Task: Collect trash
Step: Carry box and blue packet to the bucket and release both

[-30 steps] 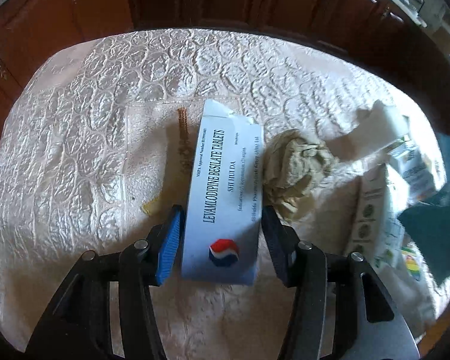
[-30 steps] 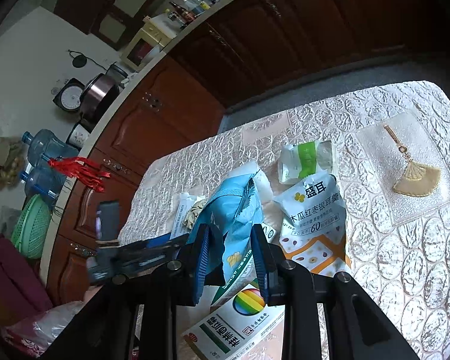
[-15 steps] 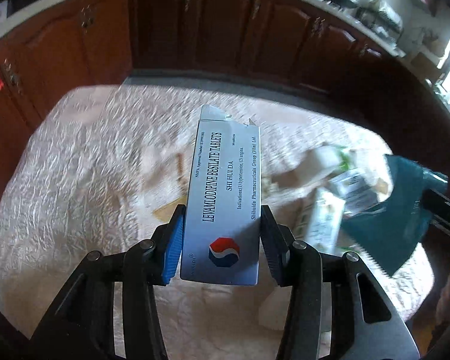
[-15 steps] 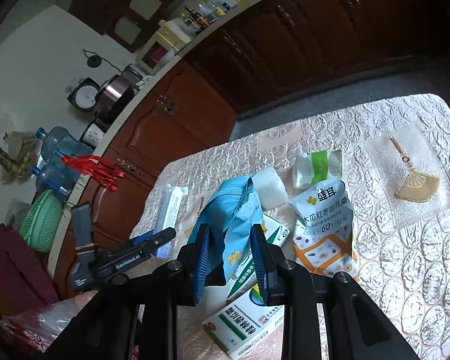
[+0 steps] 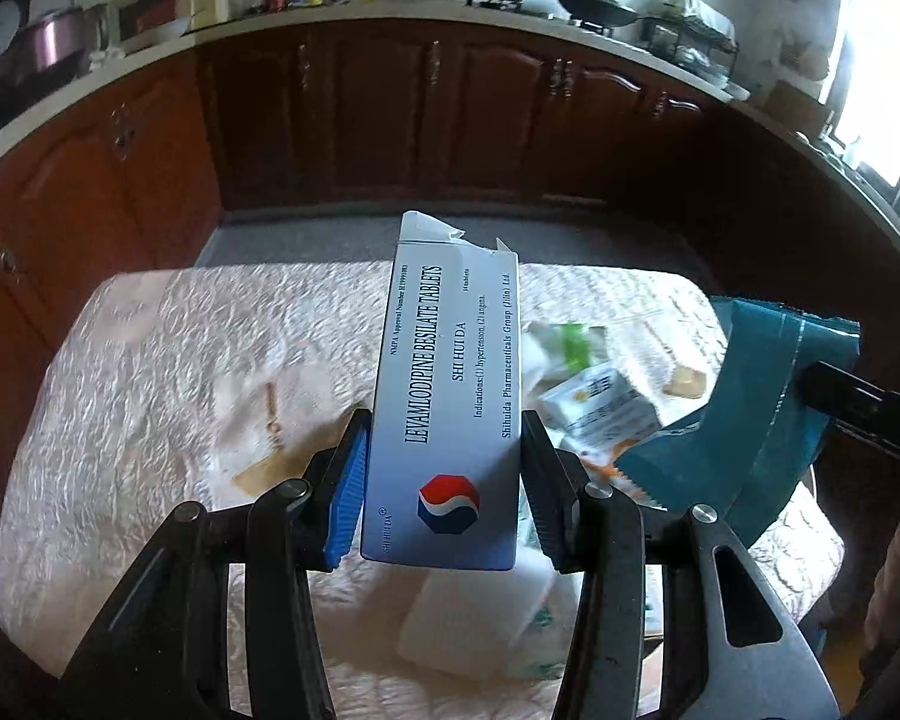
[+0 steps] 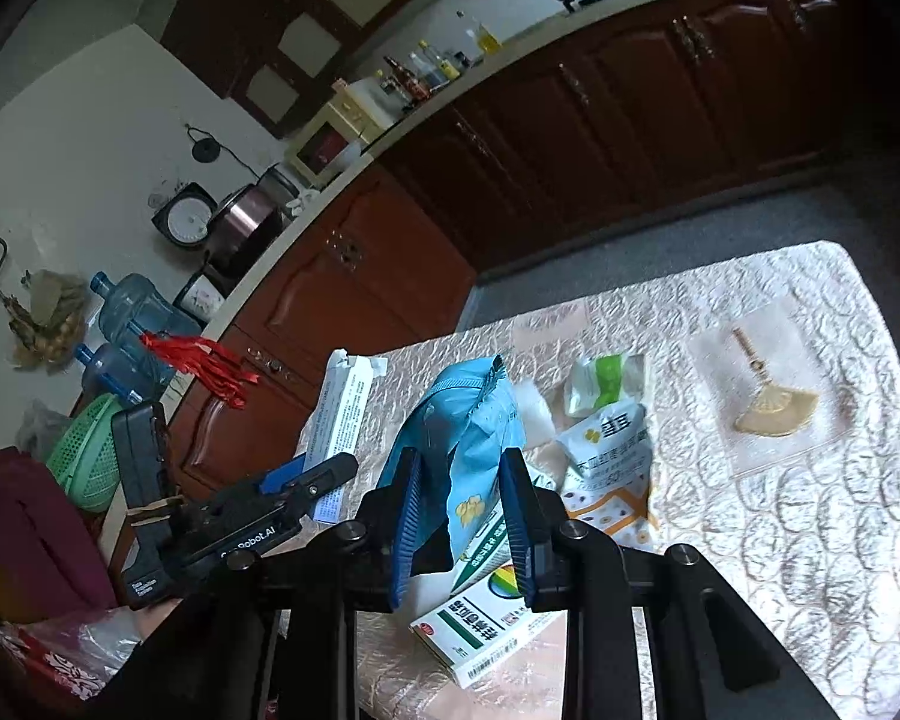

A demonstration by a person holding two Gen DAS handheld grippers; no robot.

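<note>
Only left view reads tablet box [image 5: 444,414] label, left claw [image 5: 441,489] pinching it, right claw [image 6: 462,516] pinching blue bag [image 6: 465,438]

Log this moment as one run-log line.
left gripper: shut on pill box | right gripper: shut on blue bag | both above table

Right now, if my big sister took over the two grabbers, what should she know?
Left gripper: jaws shut on the tablet box, lifted off the table.
Right gripper: jaws shut on the blue snack bag, also lifted.
Still on the table: white-and-orange pouch, green-and-white packet, green-striped medicine box.
Left: drop both held pieces in the trash, then collect the rest.
</note>
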